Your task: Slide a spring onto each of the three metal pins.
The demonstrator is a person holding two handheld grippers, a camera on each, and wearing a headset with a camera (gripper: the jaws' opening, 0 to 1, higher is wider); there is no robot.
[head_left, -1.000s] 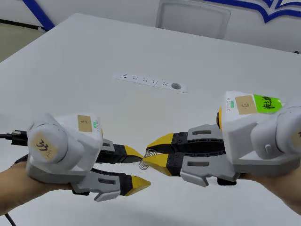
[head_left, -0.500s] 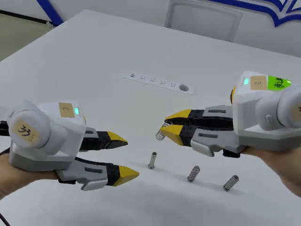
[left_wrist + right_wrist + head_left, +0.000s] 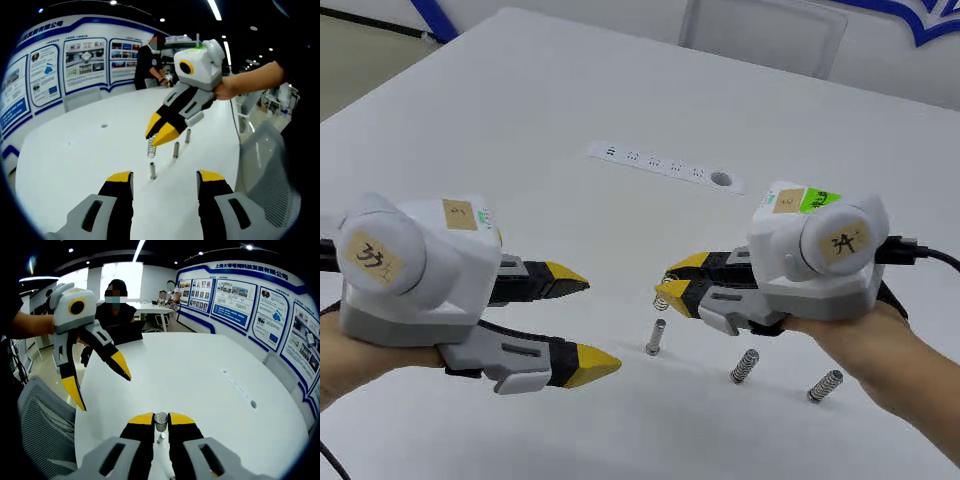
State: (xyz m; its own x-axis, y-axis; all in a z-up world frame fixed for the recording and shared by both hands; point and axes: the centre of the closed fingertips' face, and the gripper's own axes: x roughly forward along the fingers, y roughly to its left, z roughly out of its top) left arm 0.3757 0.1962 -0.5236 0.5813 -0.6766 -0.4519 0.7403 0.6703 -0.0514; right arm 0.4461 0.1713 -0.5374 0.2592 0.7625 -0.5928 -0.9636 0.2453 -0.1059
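counter: white, level | left hand-held gripper: jaws spread, empty, left of bare pin | right hand-held gripper: clenched on spring's top, above bare pin | bare pin: upright on counter | spring: long axis near vertical, free end pointing down, just above bare pin, apart

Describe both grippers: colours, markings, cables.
Both are white-and-grey housings with black jaws tipped yellow. The left gripper carries tan stickers, one handwritten 33; the right gripper has a tan sticker reading 34 plus a bright green label. A black cable leaves the right one's rear. Forearms are bare.
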